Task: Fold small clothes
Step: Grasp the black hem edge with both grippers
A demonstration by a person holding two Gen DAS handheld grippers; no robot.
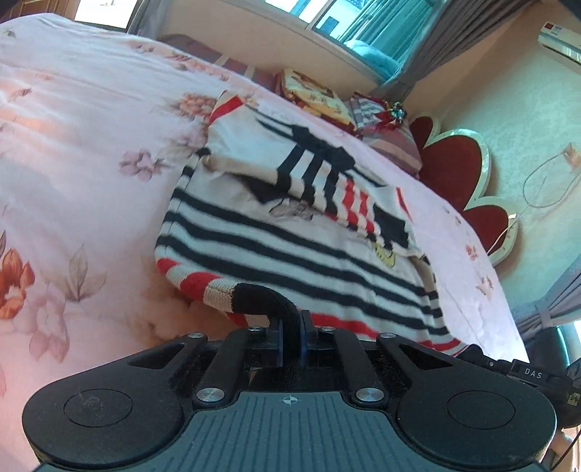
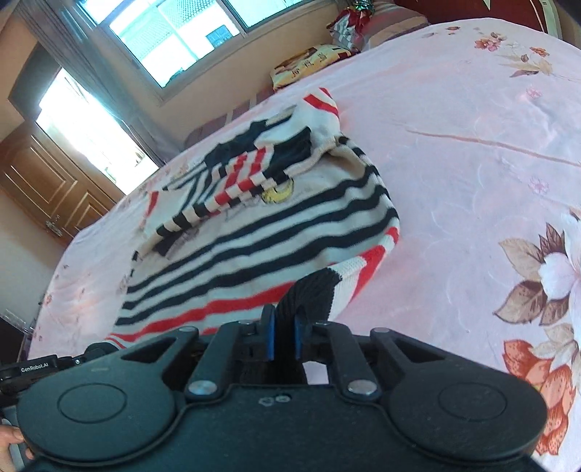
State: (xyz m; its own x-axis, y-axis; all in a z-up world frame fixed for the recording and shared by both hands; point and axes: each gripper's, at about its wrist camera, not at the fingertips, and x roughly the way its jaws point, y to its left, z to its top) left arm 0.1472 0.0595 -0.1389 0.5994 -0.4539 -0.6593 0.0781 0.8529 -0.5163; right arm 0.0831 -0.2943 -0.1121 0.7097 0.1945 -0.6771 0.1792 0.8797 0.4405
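Observation:
A small cream sweater with black and red stripes (image 1: 290, 232) lies on the pink floral bedspread (image 1: 90, 145), its sleeves folded across the chest. My left gripper (image 1: 291, 326) is shut on the black hem at the sweater's near left corner. In the right wrist view the same sweater (image 2: 254, 218) lies ahead, and my right gripper (image 2: 284, 334) is shut on the black hem at its near right corner. Both corners are lifted slightly off the bed.
Pillows and folded bedding (image 1: 326, 98) sit at the head of the bed by a red headboard (image 1: 457, 163). Windows (image 2: 174, 32) and a wooden door (image 2: 47, 181) are behind. The bedspread (image 2: 472, 145) extends to the right.

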